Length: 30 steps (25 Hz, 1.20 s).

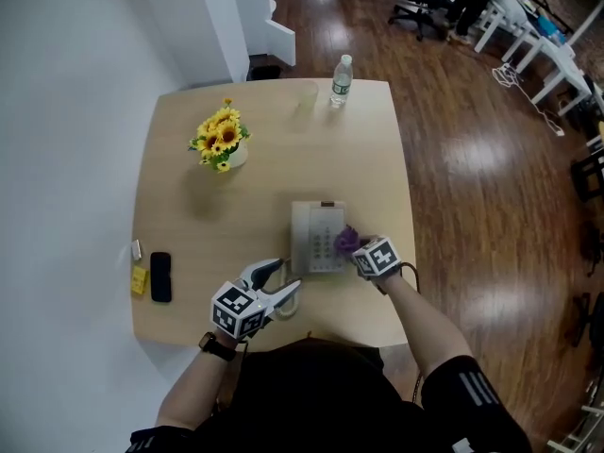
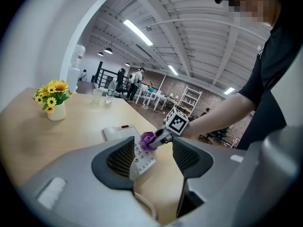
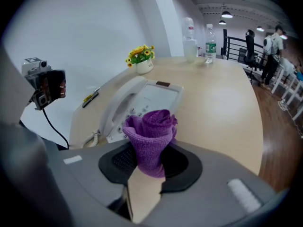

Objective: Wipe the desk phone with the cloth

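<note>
A white desk phone (image 1: 317,237) lies near the table's front edge, handset on its left side. My right gripper (image 1: 357,249) is shut on a bunched purple cloth (image 1: 345,240), which rests on the phone's keypad at its right side. The cloth (image 3: 150,138) fills the gap between the jaws, with the phone (image 3: 135,107) just beyond. My left gripper (image 1: 283,286) stands open at the phone's front left corner; the phone's corner (image 2: 140,162) shows between its jaws, with the cloth (image 2: 148,139) further on. A coiled cord (image 2: 146,204) lies below.
A vase of sunflowers (image 1: 223,141) stands at the back left, a water bottle (image 1: 341,80) and a clear cup (image 1: 306,96) at the far edge. A black mobile phone (image 1: 160,276) and small yellow item (image 1: 139,279) lie at the left edge. Wooden floor lies right of the table.
</note>
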Motion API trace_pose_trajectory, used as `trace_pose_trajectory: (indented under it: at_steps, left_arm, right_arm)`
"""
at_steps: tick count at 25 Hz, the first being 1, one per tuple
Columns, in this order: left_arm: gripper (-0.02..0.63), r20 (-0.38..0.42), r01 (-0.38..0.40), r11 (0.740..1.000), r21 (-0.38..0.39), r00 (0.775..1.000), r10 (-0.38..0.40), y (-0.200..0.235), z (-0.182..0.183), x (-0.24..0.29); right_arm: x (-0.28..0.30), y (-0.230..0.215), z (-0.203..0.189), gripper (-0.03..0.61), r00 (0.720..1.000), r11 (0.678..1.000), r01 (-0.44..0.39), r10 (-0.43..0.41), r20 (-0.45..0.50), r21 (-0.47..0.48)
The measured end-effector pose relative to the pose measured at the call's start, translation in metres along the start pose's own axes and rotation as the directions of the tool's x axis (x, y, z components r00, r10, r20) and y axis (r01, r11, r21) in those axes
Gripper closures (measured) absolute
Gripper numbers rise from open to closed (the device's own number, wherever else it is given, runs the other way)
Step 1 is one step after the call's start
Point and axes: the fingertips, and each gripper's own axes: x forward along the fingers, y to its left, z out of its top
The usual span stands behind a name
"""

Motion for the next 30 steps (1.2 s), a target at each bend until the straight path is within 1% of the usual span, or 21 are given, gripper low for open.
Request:
trace_pose_trajectory:
  at_steps: [6, 10, 12, 15, 18, 20, 22, 25, 27, 30]
  left_arm:
    - [0.365, 0.002, 0.013, 1.000, 0.004, 1.000, -0.013, -0.006, -0.002, 0.000]
    - [0.365, 0.002, 0.018, 1.000, 0.001, 1.000, -0.018, -0.010, -0.002, -0.001]
    - [0.365, 0.008, 0.013, 1.000, 0.003, 1.000, -0.013, -0.009, -0.003, -0.002]
    - [0.365, 0.015, 0.004, 1.000, -0.001, 1.000, -0.004, -0.005, -0.002, -0.005]
    - [0.365, 0.016, -0.005, 1.000, -0.005, 1.000, 0.005, -0.001, -0.002, -0.009]
    - [0.365, 0.014, -0.008, 1.000, -0.006, 1.000, 0.008, -0.001, -0.003, -0.009]
    - [0.365, 0.014, -0.010, 1.000, -0.007, 1.000, 0.010, -0.001, -0.003, -0.008]
    - [0.365, 0.011, -0.016, 1.000, -0.010, 1.000, 0.016, -0.002, -0.004, -0.009]
    - [0.365, 0.009, -0.020, 1.000, -0.013, 1.000, 0.020, -0.002, -0.002, -0.009]
    - [0.365, 0.006, -0.026, 1.000, -0.012, 1.000, 0.026, 0.001, 0.000, -0.010]
  right_arm:
    - [0.001, 0.031, -0.049, 0.446, 0.999, 0.999, -0.037, 0.038, -0.032, 0.006]
    - [0.001, 0.042, -0.067, 0.446, 0.995, 0.997, -0.071, 0.070, -0.070, -0.005]
    - [-0.005, 0.042, -0.066, 0.448, 0.995, 0.997, -0.071, 0.069, -0.078, -0.023]
    - [-0.016, 0.033, -0.039, 0.446, 0.998, 0.998, -0.054, 0.054, -0.017, -0.041]
    - [-0.026, 0.013, 0.011, 0.446, 0.998, 0.998, -0.015, 0.018, 0.058, -0.060]
    - [-0.028, 0.000, 0.044, 0.446, 0.997, 0.994, 0.018, -0.010, 0.074, -0.106]
    - [-0.026, -0.012, 0.073, 0.446, 0.996, 0.985, 0.056, -0.044, 0.074, -0.163]
    - [-0.019, -0.028, 0.103, 0.446, 0.994, 0.974, 0.105, -0.096, 0.055, -0.202]
    - [-0.012, -0.034, 0.112, 0.446, 0.993, 0.966, 0.120, -0.118, 0.025, -0.227]
    - [0.002, -0.035, 0.109, 0.446, 0.991, 0.959, 0.125, -0.133, -0.015, -0.255]
